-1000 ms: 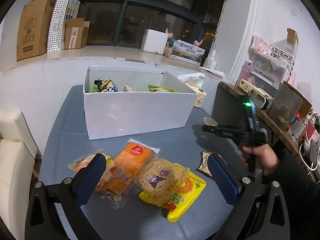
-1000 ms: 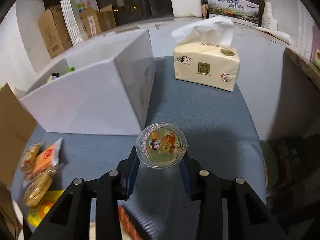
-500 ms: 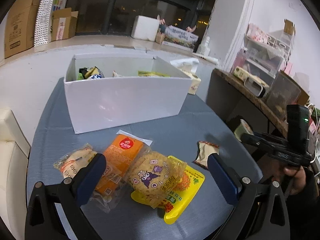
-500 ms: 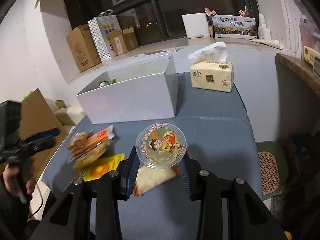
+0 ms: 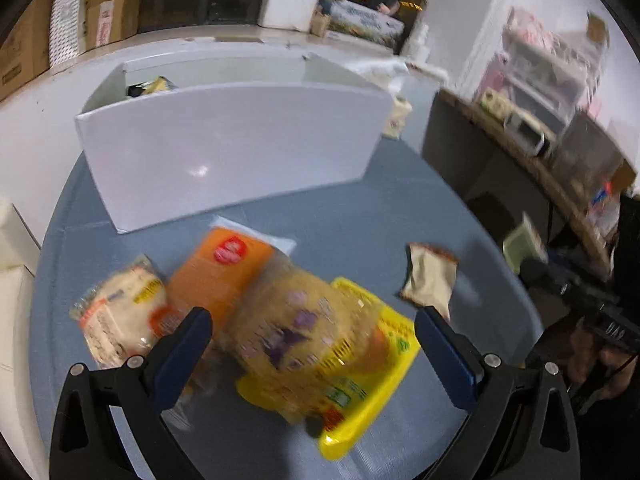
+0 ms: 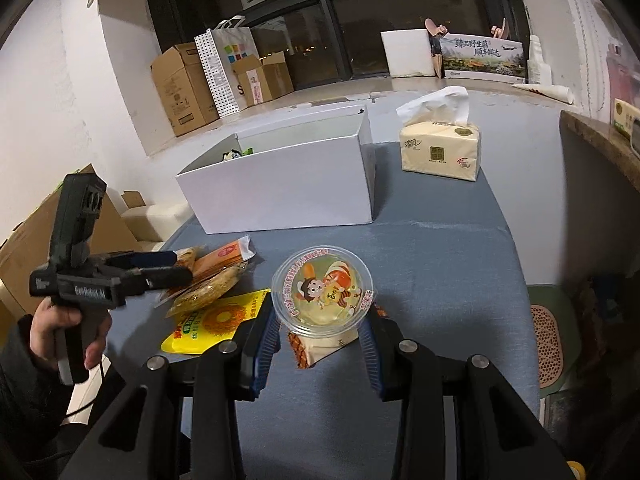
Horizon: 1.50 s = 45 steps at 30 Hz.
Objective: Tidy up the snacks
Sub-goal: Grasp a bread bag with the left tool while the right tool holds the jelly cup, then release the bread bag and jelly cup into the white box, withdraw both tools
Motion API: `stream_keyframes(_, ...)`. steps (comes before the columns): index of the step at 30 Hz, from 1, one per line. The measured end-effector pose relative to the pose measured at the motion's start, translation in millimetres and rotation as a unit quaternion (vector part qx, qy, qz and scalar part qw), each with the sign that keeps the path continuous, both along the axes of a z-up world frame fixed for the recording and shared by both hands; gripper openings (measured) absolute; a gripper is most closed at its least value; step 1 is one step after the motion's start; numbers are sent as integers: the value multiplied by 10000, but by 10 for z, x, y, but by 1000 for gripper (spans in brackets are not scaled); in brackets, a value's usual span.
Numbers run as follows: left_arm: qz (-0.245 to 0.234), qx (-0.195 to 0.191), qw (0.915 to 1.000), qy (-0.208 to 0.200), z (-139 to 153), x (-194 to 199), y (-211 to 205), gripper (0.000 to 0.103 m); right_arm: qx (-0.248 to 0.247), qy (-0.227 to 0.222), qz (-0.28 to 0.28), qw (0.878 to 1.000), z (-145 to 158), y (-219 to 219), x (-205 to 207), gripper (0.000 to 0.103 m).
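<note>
My right gripper (image 6: 323,334) is shut on a clear jelly cup (image 6: 323,292) with a cartoon lid, held above the table over a small brown-edged packet (image 6: 320,350). My left gripper (image 5: 312,344) is open and hovers just over a snack pile: a cookie bag (image 5: 296,328), a yellow packet (image 5: 360,376), an orange packet (image 5: 220,268) and a clear bun bag (image 5: 120,312). The white box (image 5: 224,152) with several snacks inside stands behind the pile; it also shows in the right wrist view (image 6: 280,192). The left gripper appears in the right wrist view (image 6: 160,268).
A tissue pack (image 6: 440,152) stands on the blue-grey table (image 6: 440,260) right of the box. Cardboard boxes (image 6: 180,88) sit on the window ledge. A wooden shelf (image 5: 540,168) with clutter runs along the right. The table edge is close on the right.
My left gripper has dropped lower and closer onto the snack pile. My right gripper has pulled back from the white box with the jelly cup still in it.
</note>
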<state>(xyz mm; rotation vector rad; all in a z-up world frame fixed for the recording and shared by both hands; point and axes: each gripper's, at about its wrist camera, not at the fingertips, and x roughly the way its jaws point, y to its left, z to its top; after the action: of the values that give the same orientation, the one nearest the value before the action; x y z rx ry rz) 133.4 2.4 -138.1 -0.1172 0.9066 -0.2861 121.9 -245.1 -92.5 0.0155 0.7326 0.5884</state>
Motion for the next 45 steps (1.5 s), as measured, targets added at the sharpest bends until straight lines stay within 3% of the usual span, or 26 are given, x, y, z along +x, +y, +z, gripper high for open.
stream_keyframes(2, -48, 249, 9997, 16, -64, 2, -101, 103, -14, -24, 25, 10000, -2, 14, -18, 42)
stream_keyframes(3, -64, 406, 9991, 50, -108, 21, -140, 97, -10, -19, 30, 10000, -9, 19, -22, 42)
stream_keyframes(4, -65, 521, 9986, 74, -137, 42, -160, 76, -4, -8, 35, 10000, -16, 26, -26, 42)
stream_keyframes(5, -49, 628, 9979, 130, -173, 71, -169, 64, -10, -2, 34, 10000, -23, 30, -28, 42)
stream_keyframes(6, -54, 748, 9971, 89, -189, 94, -182, 63, -36, 6, 38, 10000, -34, 35, -30, 42)
stream_keyframes(8, -127, 777, 9969, -33, -149, 94, -193, 51, -33, 28, 31, 10000, -47, 31, -22, 42)
stream_keyframes(10, -72, 734, 9969, -272, -21, 46, -179, 29, -45, 21, 26, 10000, -48, 28, -24, 42)
stream_keyframes(13, -66, 779, 9958, -470, 123, -7, -146, 20, -21, 0, 43, 10000, -35, 30, -31, 42)
stream_keyframes(20, 81, 284, 9944, -1015, 535, -177, 127, 16, -67, -30, 102, 9999, -18, 84, -35, 42)
stream_keyframes(29, 201, 69, 9880, -1527, 1017, -62, 321, 16, 154, -164, 289, 9993, 228, 326, 158, 42)
stream_keyframes(34, 266, -42, 9836, -1783, 1336, 280, 445, 16, 307, -420, 390, 9979, 576, 637, 610, 42)
stream_keyframes(37, 319, -10, 9818, -1873, 1486, 545, 494, 16, 518, -330, 407, 9973, 740, 834, 1041, 42)
stream_keyframes(45, 362, 173, 9827, -1808, 1488, 1363, 597, 16, 293, 25, 205, 9994, 760, 1345, 2074, 42)
